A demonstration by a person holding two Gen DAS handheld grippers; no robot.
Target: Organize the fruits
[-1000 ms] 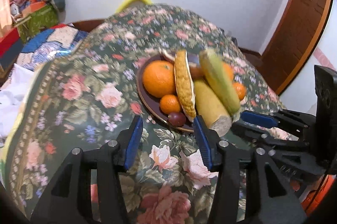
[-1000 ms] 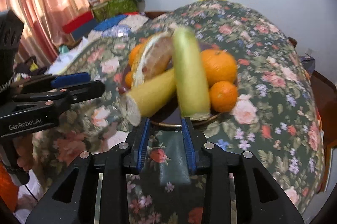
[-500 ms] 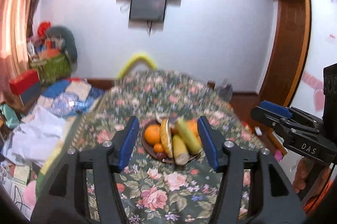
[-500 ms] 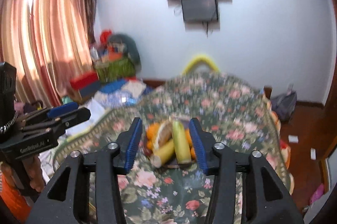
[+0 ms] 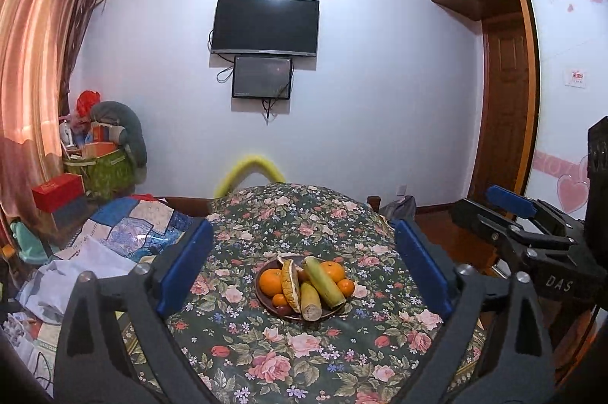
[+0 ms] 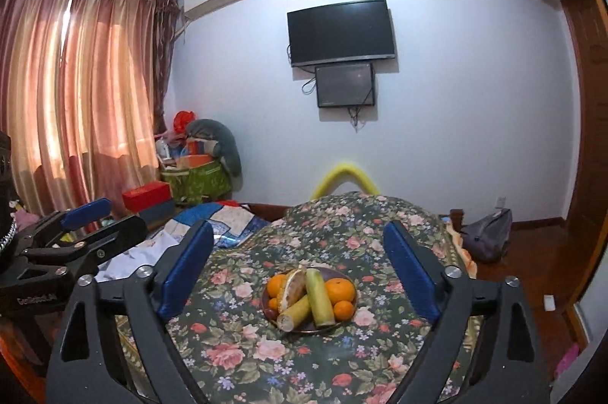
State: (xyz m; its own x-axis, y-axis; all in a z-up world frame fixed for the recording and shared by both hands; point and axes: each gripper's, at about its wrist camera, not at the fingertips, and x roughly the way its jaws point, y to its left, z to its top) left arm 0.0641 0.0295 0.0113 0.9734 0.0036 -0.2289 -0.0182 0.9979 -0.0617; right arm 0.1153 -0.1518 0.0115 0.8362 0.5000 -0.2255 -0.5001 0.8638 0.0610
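A brown plate (image 5: 260,294) (image 6: 339,274) sits mid-table, some way ahead of and below both grippers. It holds a large orange (image 5: 270,280), smaller oranges, a green-husked corn cob (image 5: 323,280) (image 6: 318,295), a yellow cob (image 5: 311,303) and a small dark fruit. My left gripper (image 5: 302,228) is raised and its jaws are opening wide, with nothing between them. My right gripper (image 6: 298,227) is raised beside it, its jaws also opening on nothing. Each one shows at the edge of the other's view: right gripper (image 5: 471,200), left gripper (image 6: 125,214).
The table wears a dark floral cloth (image 5: 304,347). A yellow padded chair back (image 5: 249,170) rises behind its far edge. A bed with quilts and papers (image 5: 129,225) lies left, and boxes are stacked by the curtain. A bag (image 6: 488,233) sits on the floor at right.
Both grippers have risen, drawn back from the plate and tilted up toward the wall. Their jaws have spread from nearly shut to wide. The fruit stays on the plate.
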